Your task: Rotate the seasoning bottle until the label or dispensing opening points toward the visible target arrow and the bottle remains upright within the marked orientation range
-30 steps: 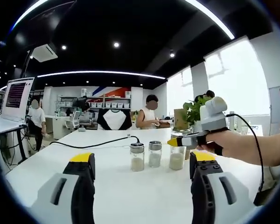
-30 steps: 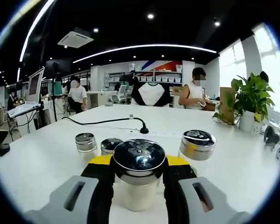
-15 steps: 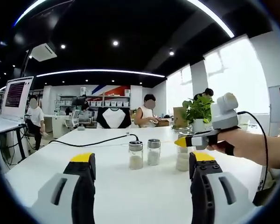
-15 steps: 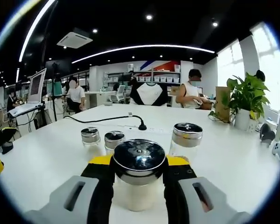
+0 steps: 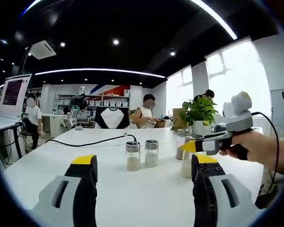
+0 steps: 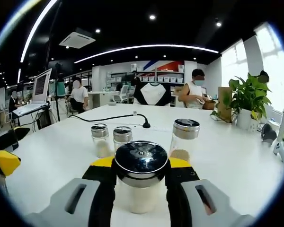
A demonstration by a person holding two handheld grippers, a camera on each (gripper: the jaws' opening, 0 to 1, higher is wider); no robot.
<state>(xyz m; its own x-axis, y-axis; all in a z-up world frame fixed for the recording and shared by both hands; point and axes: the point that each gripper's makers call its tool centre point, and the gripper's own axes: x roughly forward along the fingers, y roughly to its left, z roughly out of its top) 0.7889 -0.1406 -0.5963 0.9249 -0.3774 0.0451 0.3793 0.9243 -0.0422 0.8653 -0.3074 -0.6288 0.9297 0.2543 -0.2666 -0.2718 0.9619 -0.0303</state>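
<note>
An open office is stretching behind a long white surface point(image 5: 132, 198), a black power cable point(image 5: 85, 141) trailing across it. On the left, the left tool point(image 5: 141, 182) is hovering with its jaws spread, gripping nothing. Two small glass shakers point(image 5: 132, 155) with pale seasoning inside are standing upright mid-surface, beside a taller jar point(image 6: 183, 138). On the right, the right tool point(image 6: 141, 177) is pinching the seasoning bottle point(image 6: 141, 177) just under its steel cap, keeping it upright, probably ready for turning. I am seeing no target arrow.
</note>
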